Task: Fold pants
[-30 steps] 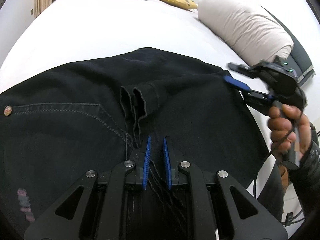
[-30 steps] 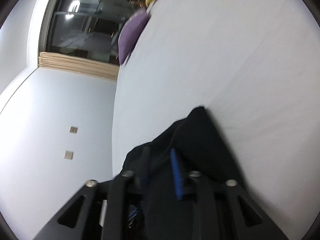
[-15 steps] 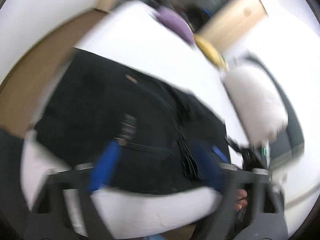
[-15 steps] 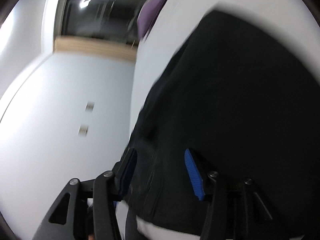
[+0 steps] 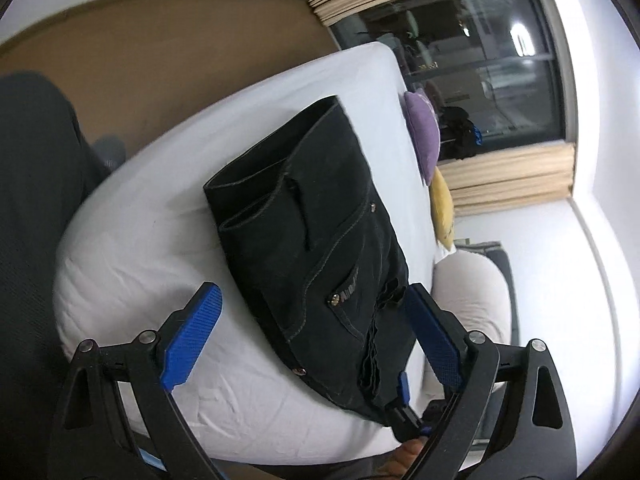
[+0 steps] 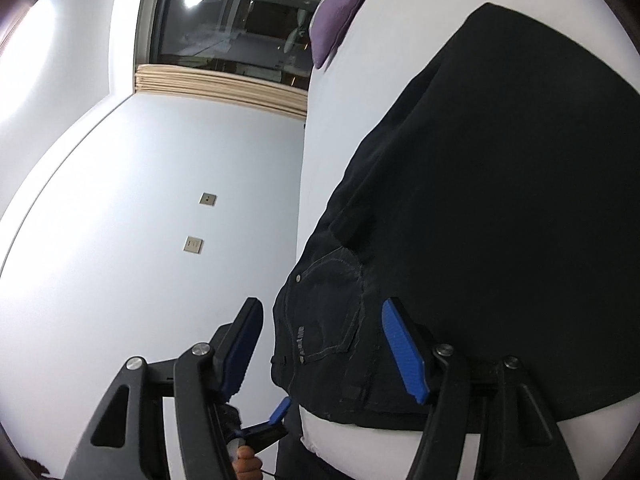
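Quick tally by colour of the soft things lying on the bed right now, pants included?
Black: 1, the folded black denim pants
Purple: 1, the purple cushion
Yellow: 1, the yellow cushion
Off-white: 1, the rolled off-white duvet
Total: 4, all on the white mattress.

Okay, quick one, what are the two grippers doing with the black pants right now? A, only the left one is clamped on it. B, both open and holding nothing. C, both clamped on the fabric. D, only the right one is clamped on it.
B: the left gripper and the right gripper both stand with jaws spread wide and nothing between them, while the folded black pants lie on the white bed.
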A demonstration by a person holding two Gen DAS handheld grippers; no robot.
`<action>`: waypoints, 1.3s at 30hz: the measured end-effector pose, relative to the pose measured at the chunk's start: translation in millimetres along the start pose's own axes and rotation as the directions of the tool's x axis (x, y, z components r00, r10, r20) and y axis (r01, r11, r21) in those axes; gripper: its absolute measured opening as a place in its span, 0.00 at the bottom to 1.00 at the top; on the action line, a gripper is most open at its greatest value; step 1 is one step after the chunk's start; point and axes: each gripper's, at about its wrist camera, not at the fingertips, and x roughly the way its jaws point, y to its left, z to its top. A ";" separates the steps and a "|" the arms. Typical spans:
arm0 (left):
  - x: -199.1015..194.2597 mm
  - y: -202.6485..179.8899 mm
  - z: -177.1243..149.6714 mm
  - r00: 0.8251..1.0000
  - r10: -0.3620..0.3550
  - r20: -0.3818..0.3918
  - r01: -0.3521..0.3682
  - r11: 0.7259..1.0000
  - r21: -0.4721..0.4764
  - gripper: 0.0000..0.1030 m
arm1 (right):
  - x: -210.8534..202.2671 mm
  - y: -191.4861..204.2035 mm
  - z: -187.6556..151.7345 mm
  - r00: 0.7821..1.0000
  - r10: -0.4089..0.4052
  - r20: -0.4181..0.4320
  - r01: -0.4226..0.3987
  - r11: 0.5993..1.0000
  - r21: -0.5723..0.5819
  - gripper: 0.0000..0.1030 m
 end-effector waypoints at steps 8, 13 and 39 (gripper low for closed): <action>18.7 32.4 14.9 0.995 -0.100 0.014 0.101 0.986 -0.134 0.80 | -4.8 -2.5 4.0 1.000 0.013 -0.003 -0.013 1.000 0.011 0.63; 26.8 44.7 21.1 0.992 -0.125 0.026 0.128 0.971 -0.202 0.62 | 9.9 -2.3 4.6 0.999 0.012 -0.035 -0.012 1.000 0.010 0.60; 27.4 -96.7 10.6 1.000 -0.024 -0.002 0.022 0.902 0.431 0.13 | 134.9 -6.0 40.8 0.873 -0.313 -0.374 0.272 0.949 -0.158 0.00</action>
